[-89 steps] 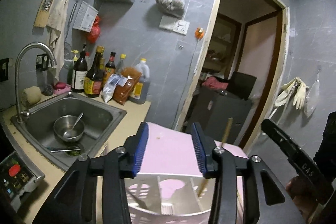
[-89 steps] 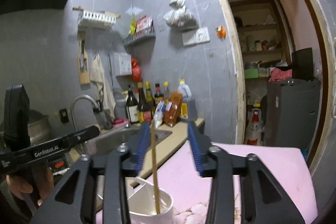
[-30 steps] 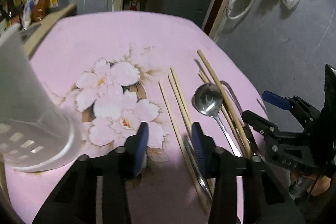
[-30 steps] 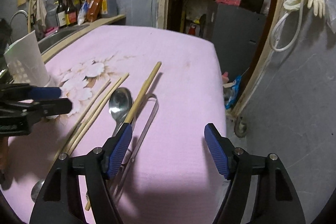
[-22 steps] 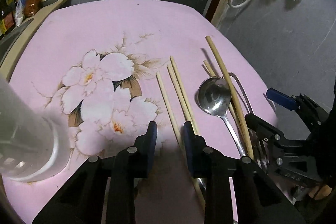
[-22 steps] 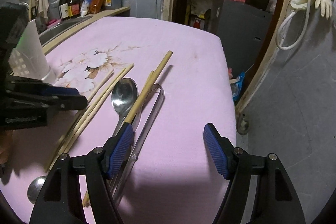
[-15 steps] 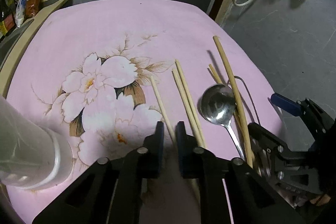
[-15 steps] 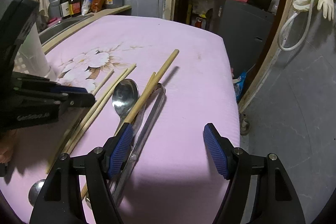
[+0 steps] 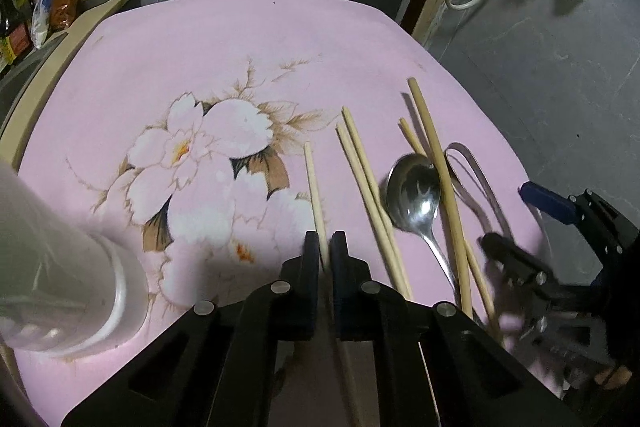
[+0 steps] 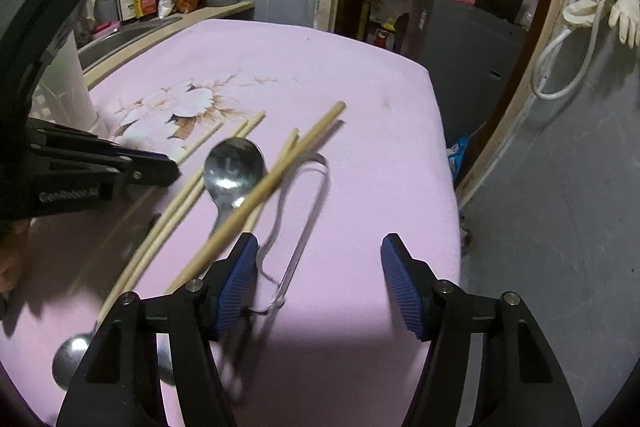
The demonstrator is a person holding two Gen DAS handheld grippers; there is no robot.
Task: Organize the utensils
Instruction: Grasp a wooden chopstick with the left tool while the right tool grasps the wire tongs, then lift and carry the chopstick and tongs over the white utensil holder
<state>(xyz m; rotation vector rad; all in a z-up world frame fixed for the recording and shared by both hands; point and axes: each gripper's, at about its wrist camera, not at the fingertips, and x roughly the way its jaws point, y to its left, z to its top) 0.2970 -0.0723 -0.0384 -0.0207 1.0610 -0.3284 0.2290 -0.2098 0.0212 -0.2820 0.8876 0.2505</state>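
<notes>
Single chopstick (image 9: 314, 187): lay on the pink desk (image 9: 200, 39), its near end caught between the jaws of the left gripper (image 9: 325, 247), its far end pointing straight ahead.
Change: those jaws had stood well apart a second earlier; they had since closed onto the stick.
Meaning: judged a completed pinch, so a lift toward the white holder (image 9: 48, 267), left of the jaws, could follow.
Remaining utensils: chopstick pair (image 9: 368, 195), spoon (image 9: 414, 191), thick stick (image 9: 440, 183) and wire tool (image 10: 304, 211) lay right of those jaws.
Right gripper (image 10: 316, 283): jaws wide apart, holding nothing, wire tool between them.
</notes>
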